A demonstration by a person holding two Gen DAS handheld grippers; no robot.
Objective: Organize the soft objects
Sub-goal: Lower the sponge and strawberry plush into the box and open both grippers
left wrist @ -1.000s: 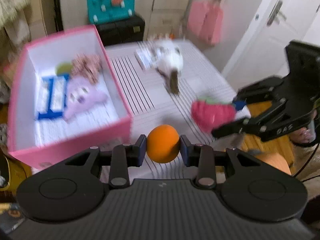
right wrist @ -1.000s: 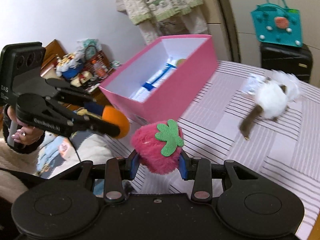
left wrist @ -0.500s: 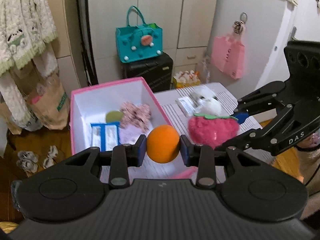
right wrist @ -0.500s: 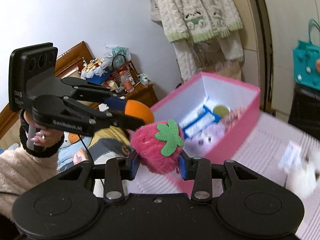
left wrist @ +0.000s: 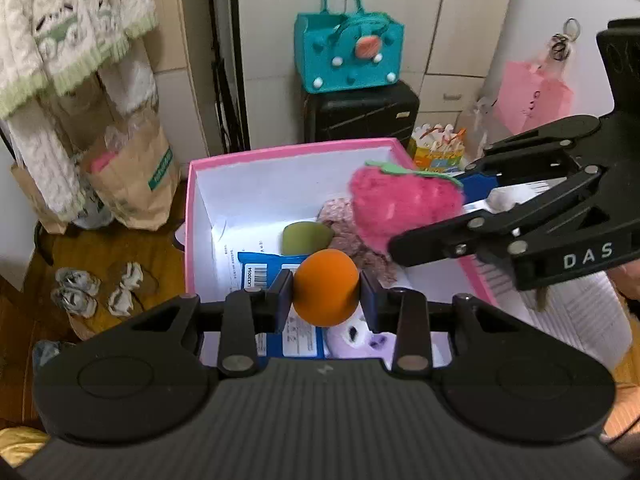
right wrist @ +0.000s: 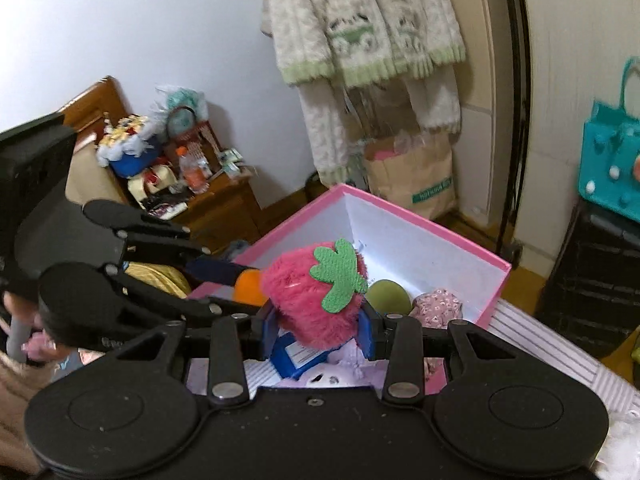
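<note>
I have the left gripper [left wrist: 326, 300] pinching the orange ball [left wrist: 326, 288] between its two blue pads, and it hangs over the near end of the pink box [left wrist: 288, 148], above the blue packet [left wrist: 264, 270] that lies flat on the box floor. My right gripper [right wrist: 316, 330] is clamped on the pink plush strawberry [right wrist: 314, 300], green felt leaf [right wrist: 338, 274] facing up, and it is also held over the pink box; from the left wrist view the strawberry [left wrist: 404, 208] sits above the box's right side, further in than the ball. From the right wrist view the two loads are nearly side by side, the orange ball [right wrist: 250, 288] just left of the strawberry, though I cannot tell whether they touch. Inside the pink box I can see a green sponge-like piece [left wrist: 306, 236] near the middle, a floral fabric bundle [left wrist: 340, 216] just right of it and partly under the strawberry, and a lilac plush [left wrist: 360, 342] at the near end beneath the left gripper. Beyond the box's far wall stands a black suitcase [left wrist: 360, 116] with a teal felt bag [left wrist: 348, 56] on top. To the box's left a brown paper bag [left wrist: 132, 176] rests on the wooden floor below hanging knitwear [left wrist: 68, 28].
</note>
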